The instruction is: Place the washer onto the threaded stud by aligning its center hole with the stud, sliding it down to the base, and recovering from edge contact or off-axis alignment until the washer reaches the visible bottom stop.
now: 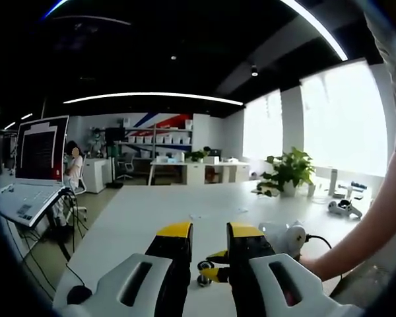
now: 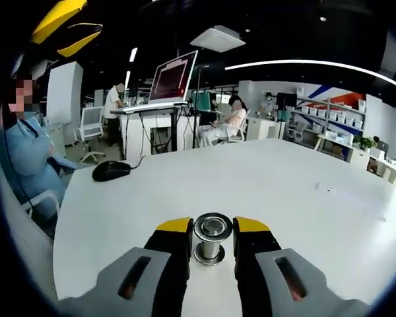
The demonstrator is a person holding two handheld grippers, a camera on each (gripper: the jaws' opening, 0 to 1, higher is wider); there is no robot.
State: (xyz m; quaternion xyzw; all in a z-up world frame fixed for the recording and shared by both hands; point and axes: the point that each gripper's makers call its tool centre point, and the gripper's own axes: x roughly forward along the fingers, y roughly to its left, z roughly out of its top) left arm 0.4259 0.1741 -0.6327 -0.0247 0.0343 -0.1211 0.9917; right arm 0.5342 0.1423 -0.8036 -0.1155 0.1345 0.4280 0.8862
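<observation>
**Washer on stud between right fingers; left gripper standing off**

Left gripper view: left gripper [image 1: 209, 246] has its fingers set narrow, nothing between them. Just past the tips, seen through the gap, are the yellow-tipped fingers of the right gripper [image 1: 216, 267] with a small metal part at them; too small to tell whether it's the washer or the stud. Right of the fingers, a person's hand [image 1: 310, 264] and forearm come in over the white surface [image 1: 158, 211]. A potted plant [image 1: 287, 170] sits well beyond the tips to the right; a black mouse [image 1: 78, 294] lies beside the left finger, and a laptop [image 1: 36, 168] is further out on that side.

Right gripper view: right gripper [image 2: 212, 226] fingers sit narrow on either side of the stud [image 2: 209, 252], which stands upright on the surface directly between the tips. The washer [image 2: 213, 226] sits up at the stud's top, level with the fingertips, well above the base flange. Can't tell whether the pads actually touch the washer's rim. Mouse [image 2: 111, 170] lies well ahead, left of the fingers.
</observation>
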